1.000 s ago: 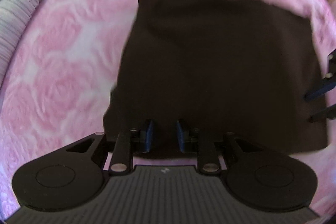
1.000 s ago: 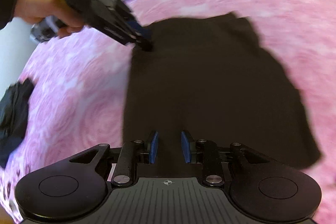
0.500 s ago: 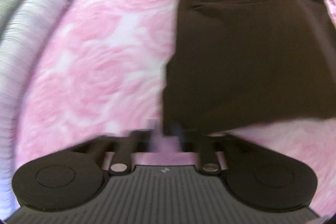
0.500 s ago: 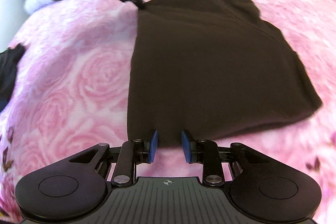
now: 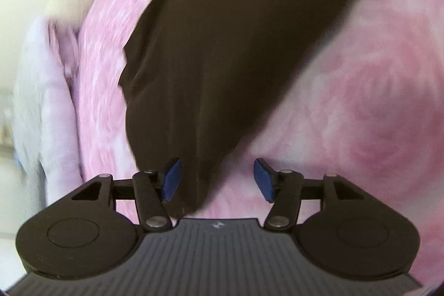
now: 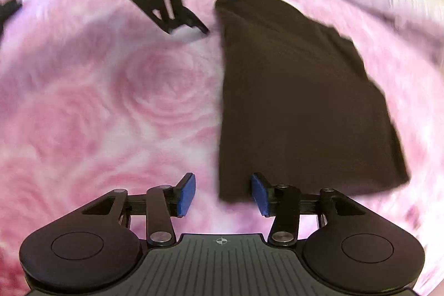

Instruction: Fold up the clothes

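Two grippers opening at the folded dark brown cloth's (image 6: 299, 90) left corners on the pink rose-patterned blanket (image 6: 111, 107): left gripper (image 5: 216, 179) far, right gripper (image 6: 223, 194) near, pads clear. Next fold likely needs both corners pinched.

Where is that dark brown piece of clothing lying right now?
The folded dark brown garment lies flat on the pink rose-patterned blanket, right of centre in the right wrist view. Its near left corner sits between the right gripper's opening fingers.
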`<control>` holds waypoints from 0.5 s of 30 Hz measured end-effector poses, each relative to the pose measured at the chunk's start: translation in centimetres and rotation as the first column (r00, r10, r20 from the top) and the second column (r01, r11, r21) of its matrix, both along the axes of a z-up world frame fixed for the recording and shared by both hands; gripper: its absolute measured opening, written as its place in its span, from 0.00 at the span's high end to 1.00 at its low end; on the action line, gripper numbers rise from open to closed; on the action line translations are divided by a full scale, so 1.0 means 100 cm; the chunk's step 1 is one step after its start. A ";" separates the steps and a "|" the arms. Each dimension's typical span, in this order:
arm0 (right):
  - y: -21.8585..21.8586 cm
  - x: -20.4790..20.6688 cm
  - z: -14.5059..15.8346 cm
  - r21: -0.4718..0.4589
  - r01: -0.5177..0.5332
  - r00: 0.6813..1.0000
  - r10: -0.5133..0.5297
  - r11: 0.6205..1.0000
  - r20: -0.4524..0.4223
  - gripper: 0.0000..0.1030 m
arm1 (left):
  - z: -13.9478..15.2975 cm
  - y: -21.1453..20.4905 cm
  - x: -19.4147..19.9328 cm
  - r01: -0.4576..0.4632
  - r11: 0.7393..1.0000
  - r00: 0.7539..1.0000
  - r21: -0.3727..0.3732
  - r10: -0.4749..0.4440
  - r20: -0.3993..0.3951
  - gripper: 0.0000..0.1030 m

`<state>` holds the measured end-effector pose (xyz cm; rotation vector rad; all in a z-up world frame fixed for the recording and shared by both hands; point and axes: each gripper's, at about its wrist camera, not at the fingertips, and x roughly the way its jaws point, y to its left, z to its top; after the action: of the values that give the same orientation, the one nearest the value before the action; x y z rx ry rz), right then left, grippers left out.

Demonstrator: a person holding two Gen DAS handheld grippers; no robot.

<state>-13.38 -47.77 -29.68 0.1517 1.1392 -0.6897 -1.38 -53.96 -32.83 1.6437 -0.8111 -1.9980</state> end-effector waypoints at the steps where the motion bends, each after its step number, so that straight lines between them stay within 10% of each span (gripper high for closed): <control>1: 0.000 0.004 -0.005 -0.028 -0.019 1.000 0.019 0.999 -0.021 0.52 | -0.003 -0.001 -0.001 0.023 0.999 1.000 -0.035 -0.023 -0.002 0.39; 3: -0.001 0.009 -0.011 -0.085 -0.052 0.998 0.048 0.995 -0.050 0.52 | -0.007 -0.007 -0.001 0.048 0.994 0.999 -0.097 -0.048 0.005 0.36; 5: -0.004 0.010 -0.013 -0.113 -0.074 0.995 0.066 0.991 -0.071 0.52 | -0.010 -0.020 -0.002 0.034 0.993 0.999 -0.111 -0.030 0.037 0.60; 8: -0.009 0.004 -0.010 -0.133 -0.083 0.992 0.069 0.988 -0.103 0.88 | -0.006 -0.034 -0.003 -0.004 0.998 0.998 -0.061 0.009 0.068 0.87; 15: -0.010 -0.056 0.042 -0.167 -0.159 0.980 0.134 0.973 -0.148 0.91 | 0.059 0.020 -0.009 -0.057 0.998 0.998 0.034 0.057 -0.018 0.93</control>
<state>-18.99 -48.77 -25.49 -0.1321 1.1994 -0.6735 -2.31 -52.00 -26.95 1.6448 -0.7198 -1.9950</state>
